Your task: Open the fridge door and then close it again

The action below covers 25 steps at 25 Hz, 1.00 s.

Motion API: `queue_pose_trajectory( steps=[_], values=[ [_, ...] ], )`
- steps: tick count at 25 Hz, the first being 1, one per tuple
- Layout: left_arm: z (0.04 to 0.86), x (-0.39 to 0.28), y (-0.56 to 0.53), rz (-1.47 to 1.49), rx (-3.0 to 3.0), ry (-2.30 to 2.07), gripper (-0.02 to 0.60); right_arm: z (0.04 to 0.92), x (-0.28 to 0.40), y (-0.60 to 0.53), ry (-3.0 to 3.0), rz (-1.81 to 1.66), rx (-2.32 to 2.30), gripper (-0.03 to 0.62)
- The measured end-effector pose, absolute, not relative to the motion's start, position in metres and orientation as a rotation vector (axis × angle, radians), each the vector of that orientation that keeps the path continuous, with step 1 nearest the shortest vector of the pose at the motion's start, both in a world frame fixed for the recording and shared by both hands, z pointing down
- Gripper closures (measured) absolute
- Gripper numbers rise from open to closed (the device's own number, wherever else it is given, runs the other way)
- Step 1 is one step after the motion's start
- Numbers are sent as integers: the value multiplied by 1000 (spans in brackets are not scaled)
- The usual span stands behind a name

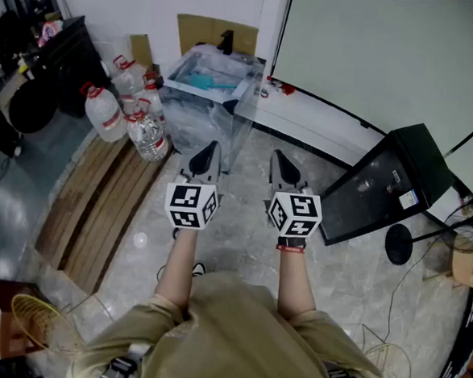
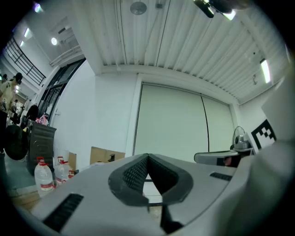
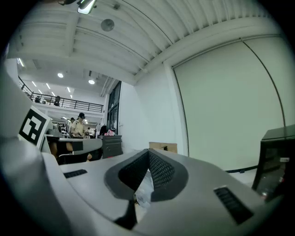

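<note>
The person wears a khaki short-sleeved shirt (image 1: 234, 337) with black straps (image 1: 120, 370), perhaps a harness, and a dark wristband (image 1: 291, 244). The left gripper (image 1: 209, 148) and the right gripper (image 1: 277, 157) are grey, with dark ribbed pads (image 2: 133, 175) and white cubes (image 1: 192, 206) bearing black square markers.

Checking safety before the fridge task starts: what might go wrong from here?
1. The left gripper and right gripper are both shut and empty; reaching for a door that way would likely only bump it.
2. A round stand base sits on the floor beside the black cabinet, a tripping risk when stepping right.
3. Water bottles and a clear bin crowd the floor ahead.
</note>
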<state>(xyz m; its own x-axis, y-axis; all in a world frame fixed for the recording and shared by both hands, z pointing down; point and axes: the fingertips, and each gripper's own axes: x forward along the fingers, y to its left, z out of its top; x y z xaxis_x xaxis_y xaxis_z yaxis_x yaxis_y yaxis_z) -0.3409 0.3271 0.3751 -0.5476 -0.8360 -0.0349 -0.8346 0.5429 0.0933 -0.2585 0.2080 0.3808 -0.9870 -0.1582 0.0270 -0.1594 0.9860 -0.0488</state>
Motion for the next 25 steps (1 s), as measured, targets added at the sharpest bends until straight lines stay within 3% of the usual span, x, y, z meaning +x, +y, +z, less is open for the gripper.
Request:
queue_pose_trajectory(
  steps=[25],
  values=[
    [422, -149, 36, -75, 2168, -2123, 565, 430, -50, -10, -2925, 228, 1006, 572]
  ],
)
